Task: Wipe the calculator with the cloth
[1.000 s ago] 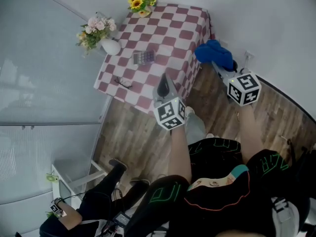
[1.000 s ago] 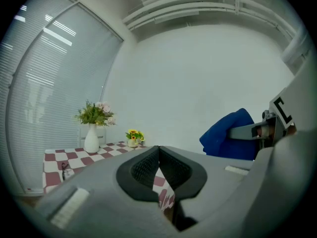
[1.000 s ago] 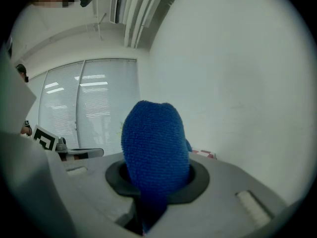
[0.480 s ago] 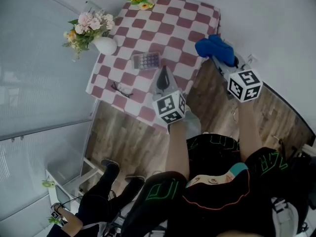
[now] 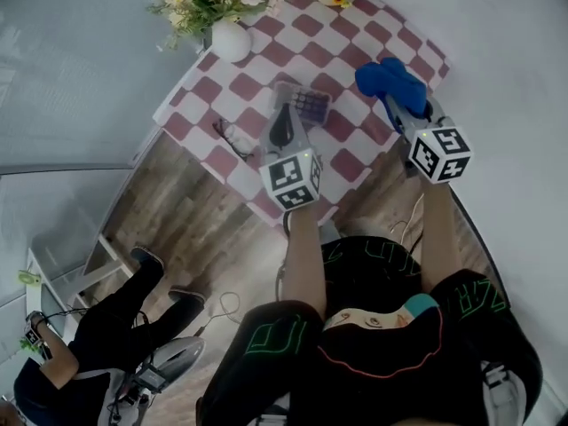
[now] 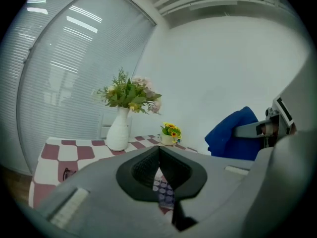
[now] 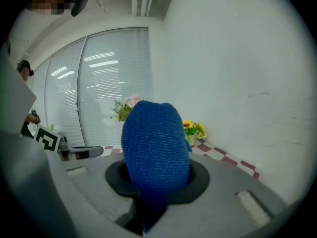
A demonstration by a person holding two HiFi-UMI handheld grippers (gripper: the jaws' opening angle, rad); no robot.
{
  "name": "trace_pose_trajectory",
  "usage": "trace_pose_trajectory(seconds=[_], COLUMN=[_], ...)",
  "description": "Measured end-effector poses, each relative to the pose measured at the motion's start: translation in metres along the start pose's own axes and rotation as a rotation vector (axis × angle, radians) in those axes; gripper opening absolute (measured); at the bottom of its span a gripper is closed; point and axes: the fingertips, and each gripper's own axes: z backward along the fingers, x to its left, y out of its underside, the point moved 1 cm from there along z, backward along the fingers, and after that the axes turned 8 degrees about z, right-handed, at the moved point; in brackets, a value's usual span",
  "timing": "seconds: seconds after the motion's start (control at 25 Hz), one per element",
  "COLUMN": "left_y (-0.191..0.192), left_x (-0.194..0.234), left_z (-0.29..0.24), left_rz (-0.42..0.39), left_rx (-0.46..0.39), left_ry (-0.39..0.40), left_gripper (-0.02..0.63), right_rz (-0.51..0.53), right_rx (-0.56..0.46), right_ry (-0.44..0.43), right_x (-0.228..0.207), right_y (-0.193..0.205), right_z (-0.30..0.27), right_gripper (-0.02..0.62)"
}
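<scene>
Holding the cloth (image 5: 386,80) clamped in my right gripper (image 5: 397,105), left gripper (image 5: 284,124) closed on nothing; I judge wiping not begun. Next: press it onto the calculator (image 5: 311,106) at nine o'clock.

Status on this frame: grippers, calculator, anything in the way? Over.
Left gripper shut, empty, hovering by the calculator. Right gripper shut on the cloth, off the calculator. Calculator flat on the table, path clear; glasses lie aside.

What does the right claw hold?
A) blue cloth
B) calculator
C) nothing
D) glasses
A: the right gripper view shows the cloth pinched in the right claw, bulging out above its jaws.
</scene>
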Motion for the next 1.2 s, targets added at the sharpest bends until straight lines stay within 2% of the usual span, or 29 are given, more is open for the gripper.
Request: trace_pose_trajectory(seconds=[0.12, 0.36, 0.6, 0.84, 0.96, 1.2], left_y=[-0.001, -0.008, -0.005, -0.018, -0.01, 0.026], left_x=[0.019, 0.07, 0.097, 0.1, 0.097, 0.08], left_z=[-0.003, -0.002, 0.004, 0.012, 0.017, 0.023], left_rz=[0.009, 0.055, 0.048, 0.043, 0.064, 0.13], left_rx=[0.002, -0.02, -0.039, -0.066, -0.073, -0.071], left_ry=[-0.042, -0.192, -0.383, -0.515, -0.585, -0.685], left_gripper=[0.009, 0.009, 0.009, 0.009, 0.01, 0.01], right_rz=[0.017, 0.057, 0.131, 0.244, 0.322, 0.587], right_rx=[0.018, 0.03, 0.037, 0.04, 0.024, -0.025], right_ry=[-0.052, -0.208, -0.487, -0.709, -0.803, -0.995], right_x=[0.012, 0.043, 0.092, 0.13, 0.146, 0.178], right_y=[-0.005, -0.016, -0.018, -0.017, -0.015, 0.005], right_z=[-0.029, -0.088, -0.159, -0.2, -0.21, -0.216], right_gripper=[0.097, 0.097, 0.097, 0.097, 0.097, 0.097])
